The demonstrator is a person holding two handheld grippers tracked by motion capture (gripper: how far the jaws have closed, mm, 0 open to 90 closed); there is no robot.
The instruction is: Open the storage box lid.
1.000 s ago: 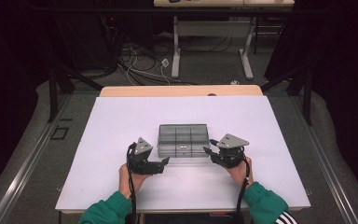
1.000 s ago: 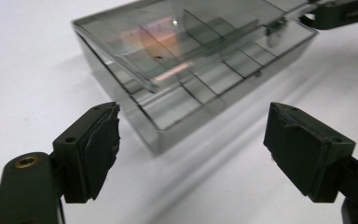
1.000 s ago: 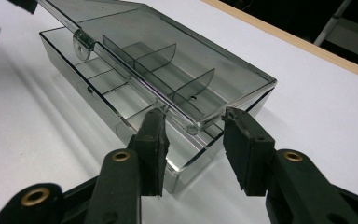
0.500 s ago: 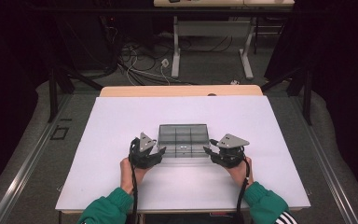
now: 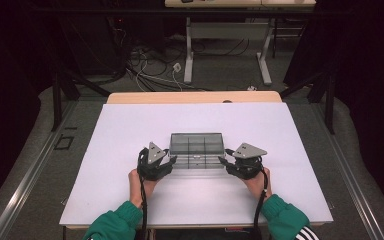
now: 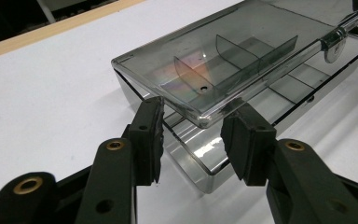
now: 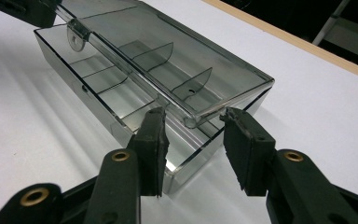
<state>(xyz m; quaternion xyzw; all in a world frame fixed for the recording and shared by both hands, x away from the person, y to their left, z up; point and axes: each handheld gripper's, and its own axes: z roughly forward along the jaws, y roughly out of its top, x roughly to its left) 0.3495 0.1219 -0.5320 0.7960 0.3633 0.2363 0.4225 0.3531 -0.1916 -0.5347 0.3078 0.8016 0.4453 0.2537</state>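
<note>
A smoky clear compartment box (image 5: 197,149) lies on the white table (image 5: 130,130), and its lid (image 6: 223,56) is lifted slightly off the base (image 6: 284,88). My left gripper (image 5: 172,160) is at the box's left end. Its jaws have just been closing, and its pads (image 6: 151,135) now press on the lid's near corner, as the left gripper view shows (image 6: 196,135). My right gripper (image 5: 221,161) is at the right end. It is shut the same way on the lid (image 7: 168,42) above the base (image 7: 98,88), as the right gripper view shows (image 7: 193,135). The compartments look empty.
A wooden strip (image 5: 195,96) runs along the table's far edge. Beyond it are floor cables (image 5: 145,65) and the legs of another table (image 5: 190,50). The person's green sleeves (image 5: 115,225) come in at the near edge.
The left gripper's jaws have narrowed from wide apart onto the lid at the box's left end. The right gripper and the box have not moved.
</note>
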